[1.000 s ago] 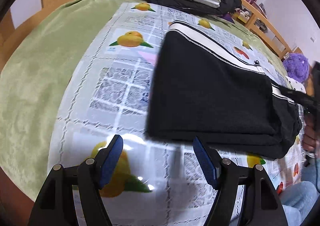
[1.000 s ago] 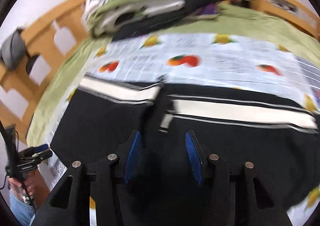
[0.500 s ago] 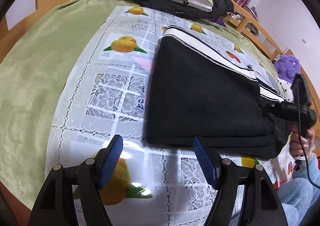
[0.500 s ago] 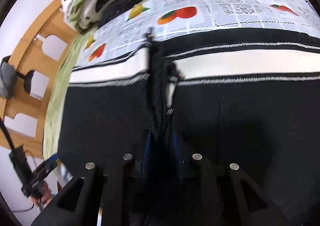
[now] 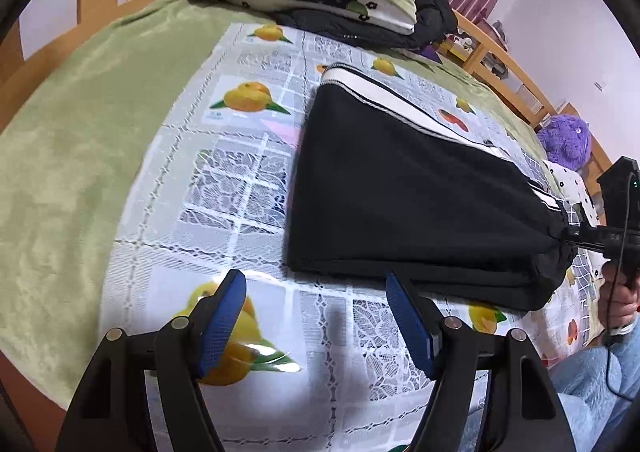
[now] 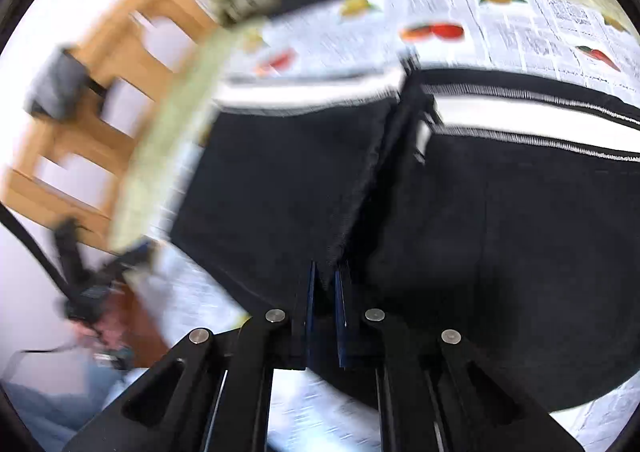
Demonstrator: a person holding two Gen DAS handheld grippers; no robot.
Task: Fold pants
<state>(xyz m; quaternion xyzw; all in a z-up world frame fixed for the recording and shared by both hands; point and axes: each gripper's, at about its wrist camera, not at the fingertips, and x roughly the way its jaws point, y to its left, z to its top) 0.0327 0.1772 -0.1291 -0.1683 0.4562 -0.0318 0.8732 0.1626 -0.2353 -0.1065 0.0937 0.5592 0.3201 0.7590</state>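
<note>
Right hand-held gripper (image 6: 324,284) closed tight on bunched edge of black fleece pants with white side stripe (image 5: 400,188); fabric rises just ahead of its pads. Risk: thick layers slip from narrow pinch, fold collapses; pull may drag whole stack across glossy fruit-print cloth (image 5: 248,188) on bed. Left hand-held gripper (image 5: 316,312) wide apart, holds nothing, pants just ahead and right. Pants lie folded in 2 or more layers, stripe at far edge.
</note>
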